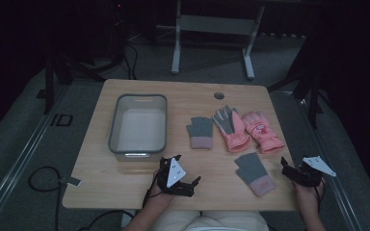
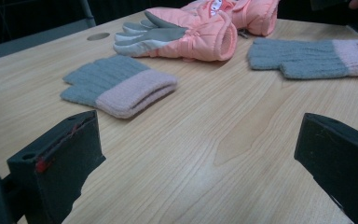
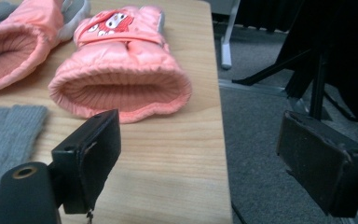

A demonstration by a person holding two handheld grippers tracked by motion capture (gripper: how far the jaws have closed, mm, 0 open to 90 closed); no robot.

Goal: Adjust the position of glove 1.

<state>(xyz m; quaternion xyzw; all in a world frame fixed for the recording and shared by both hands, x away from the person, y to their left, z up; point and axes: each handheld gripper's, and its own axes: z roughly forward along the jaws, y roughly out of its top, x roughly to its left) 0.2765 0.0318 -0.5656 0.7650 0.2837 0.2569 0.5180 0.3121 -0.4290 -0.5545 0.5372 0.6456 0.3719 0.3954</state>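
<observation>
Both claws stand wide open and hold nothing. The left claw (image 1: pixel 192 185) hovers low over the near edge of the counter (image 1: pixel 139 178), its black jaws spread with only bare wood between them. The right claw (image 1: pixel 289 168) hangs at the counter's near right corner, one jaw over the wood, the other out past the edge above the grey floor.

Four gloves lie on the counter's right half. A grey knit glove (image 1: pixel 254 173) with a pink cuff lies between the two claws, touching neither. Its mate (image 1: pixel 200 132) lies farther back, near a grey bin (image 1: pixel 138 126). Two padded pink gloves sit side by side at the back right: one (image 1: pixel 231 127) palm up, showing grey, the other (image 1: pixel 262 131) bearing a red and white cartoon patch.

A small tag on the near knit glove's cuff is too small to read. The room behind is dark.
</observation>
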